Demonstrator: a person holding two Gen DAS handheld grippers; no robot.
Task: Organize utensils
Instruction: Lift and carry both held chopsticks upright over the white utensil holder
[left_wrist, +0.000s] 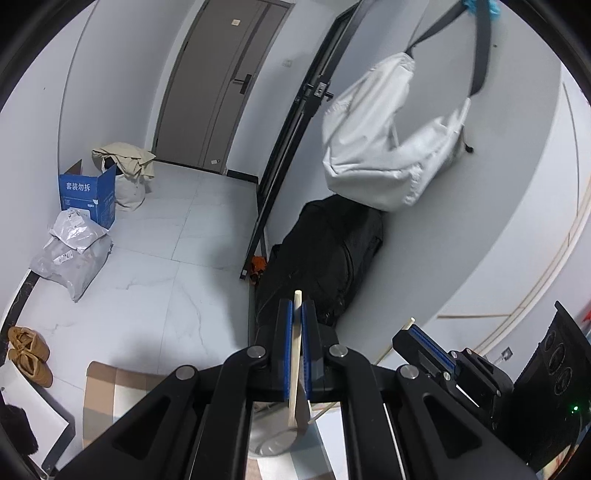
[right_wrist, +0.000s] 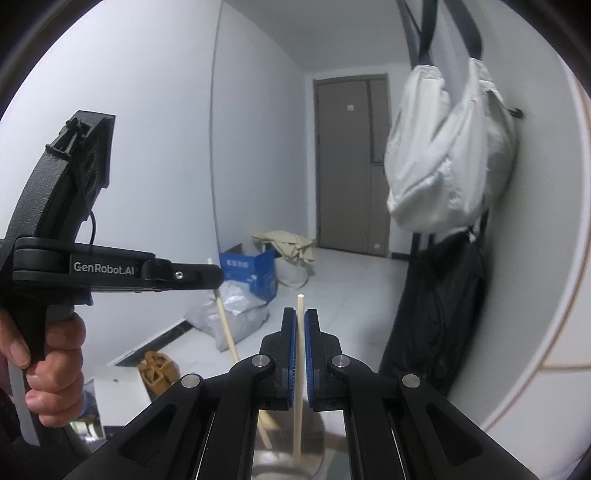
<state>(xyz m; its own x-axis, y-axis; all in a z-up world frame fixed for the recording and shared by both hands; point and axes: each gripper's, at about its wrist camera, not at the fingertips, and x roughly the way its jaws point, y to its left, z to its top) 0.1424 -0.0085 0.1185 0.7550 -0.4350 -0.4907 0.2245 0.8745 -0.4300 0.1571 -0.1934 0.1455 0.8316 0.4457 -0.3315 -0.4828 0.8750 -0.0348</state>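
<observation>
My left gripper (left_wrist: 297, 308) is shut on a pale wooden chopstick (left_wrist: 294, 354) that stands nearly upright between the blue pads, its lower end over a round metal container (left_wrist: 273, 439). My right gripper (right_wrist: 300, 317) is shut on a second wooden chopstick (right_wrist: 299, 369), also upright, its lower end at the metal container (right_wrist: 280, 469). In the right wrist view the left gripper (right_wrist: 210, 275) reaches in from the left with its chopstick (right_wrist: 227, 332) slanting down. In the left wrist view the right gripper (left_wrist: 417, 332) shows at the lower right with its chopstick tip.
A white bag (left_wrist: 388, 155) hangs on the curved wall over a black bag (left_wrist: 325, 254). A blue box (left_wrist: 88, 195), grey parcels (left_wrist: 70, 251) and brown shoes (left_wrist: 29, 354) lie on the tiled floor. A grey door (left_wrist: 218, 81) stands behind.
</observation>
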